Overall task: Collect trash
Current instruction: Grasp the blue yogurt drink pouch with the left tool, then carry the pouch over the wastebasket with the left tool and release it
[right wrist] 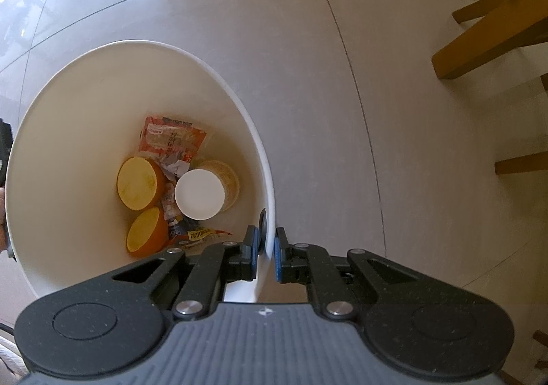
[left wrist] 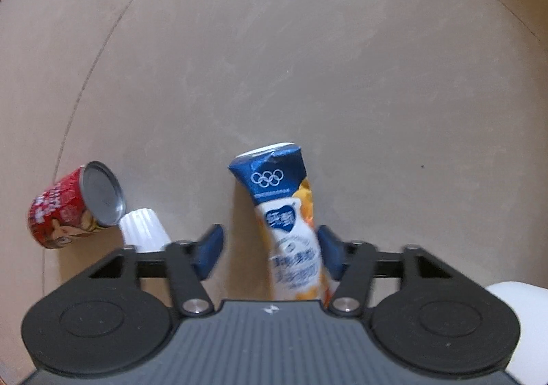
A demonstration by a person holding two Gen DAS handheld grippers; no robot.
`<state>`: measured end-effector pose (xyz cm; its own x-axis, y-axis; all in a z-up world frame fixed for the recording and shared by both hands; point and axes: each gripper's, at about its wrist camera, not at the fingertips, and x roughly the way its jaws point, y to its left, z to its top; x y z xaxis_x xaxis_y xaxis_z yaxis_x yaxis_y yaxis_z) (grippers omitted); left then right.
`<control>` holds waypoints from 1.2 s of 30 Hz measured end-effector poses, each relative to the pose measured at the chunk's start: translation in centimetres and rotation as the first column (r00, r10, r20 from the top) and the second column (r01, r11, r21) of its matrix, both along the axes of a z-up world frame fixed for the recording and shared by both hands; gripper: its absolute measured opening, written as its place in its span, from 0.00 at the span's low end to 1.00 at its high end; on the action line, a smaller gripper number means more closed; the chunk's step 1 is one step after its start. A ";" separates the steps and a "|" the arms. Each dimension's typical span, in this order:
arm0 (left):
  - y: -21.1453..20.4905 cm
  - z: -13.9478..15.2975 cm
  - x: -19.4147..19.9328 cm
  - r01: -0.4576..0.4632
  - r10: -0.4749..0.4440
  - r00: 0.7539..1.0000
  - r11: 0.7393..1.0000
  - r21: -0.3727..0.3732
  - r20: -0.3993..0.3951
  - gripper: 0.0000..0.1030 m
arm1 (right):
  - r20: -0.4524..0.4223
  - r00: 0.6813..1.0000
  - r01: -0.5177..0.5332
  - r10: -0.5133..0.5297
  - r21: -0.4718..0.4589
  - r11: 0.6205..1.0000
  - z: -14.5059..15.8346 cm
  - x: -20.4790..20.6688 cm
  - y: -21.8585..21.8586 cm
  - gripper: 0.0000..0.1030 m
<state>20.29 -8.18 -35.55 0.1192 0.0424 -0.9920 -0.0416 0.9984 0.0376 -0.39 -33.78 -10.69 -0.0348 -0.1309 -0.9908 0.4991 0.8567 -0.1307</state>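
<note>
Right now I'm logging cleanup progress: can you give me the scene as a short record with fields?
Floor trash: crushed drink carton, red can on its side, small white ribbed bottle beside the can
Left hand-held gripper: carton between its pads, only one pad touching, not yet clamped
Right hand-held gripper: shut on the rim of the white bin
Bin contents: orange cups, white lid, snack wrappers
Floor: beige tiles

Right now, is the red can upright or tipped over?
Tipped over. The red can lies on its side on the floor, silver end facing sideways, beside a small white bottle.
</note>
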 end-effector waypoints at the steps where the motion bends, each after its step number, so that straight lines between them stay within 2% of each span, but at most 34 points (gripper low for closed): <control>1: 0.2 -0.2 0.0 -0.002 0.002 1.000 1.000 -0.015 -0.009 0.28 | 0.003 1.000 0.004 -0.004 -0.003 1.000 0.0 0.0 0.0 0.11; 3: 0.4 0.3 -0.3 0.004 -0.005 1.000 1.000 -0.013 -0.012 0.27 | 0.009 1.000 0.008 -0.008 -0.008 1.000 0.1 -0.2 0.1 0.11; 7: -0.2 3.6 -1.3 0.133 -0.134 0.990 0.991 0.034 0.038 0.27 | 0.009 1.000 -0.016 0.016 -0.019 1.000 0.2 -0.3 0.6 0.11; 9: -0.2 5.7 -1.6 0.192 -0.193 0.980 0.981 0.024 0.045 0.27 | 0.005 1.000 -0.017 0.017 -0.016 1.000 0.2 -0.4 0.6 0.11; 13: -1.0 11.1 -1.9 0.325 -0.328 0.938 0.944 0.046 0.108 0.27 | 0.018 1.000 -0.020 0.021 -0.007 1.000 0.4 -0.6 0.4 0.11; 17: -1.6 16.3 -2.7 0.432 -0.435 0.892 0.900 0.050 0.120 0.27 | 0.028 0.999 -0.024 0.024 -0.005 1.000 0.4 -0.8 0.4 0.11; 19: -2.4 18.8 -3.4 0.501 -0.505 0.854 0.863 0.058 0.127 0.27 | 0.029 0.999 -0.019 0.019 0.005 1.000 0.4 -1.0 0.2 0.11; 23: -4.5 24.3 -5.1 0.607 -0.604 0.782 0.794 0.025 0.153 0.27 | 0.027 1.000 -0.004 0.004 0.020 1.000 0.4 -0.9 -0.2 0.11; 28: -8.7 29.8 -8.5 0.739 -0.722 0.659 0.673 -0.006 0.209 0.27 | 0.029 1.000 -0.003 0.002 0.021 1.000 0.4 -0.9 -0.3 0.11; 31: -11.6 31.0 -10.4 0.789 -0.760 0.606 0.612 -0.055 0.233 0.27 | 0.031 1.000 -0.004 0.004 0.021 1.000 0.4 -0.9 -0.3 0.11; 36: -15.6 30.7 -13.1 0.833 -0.795 0.553 0.535 -0.143 0.247 0.28 | 0.034 0.999 0.000 -0.001 0.023 1.000 0.5 -1.1 -0.4 0.11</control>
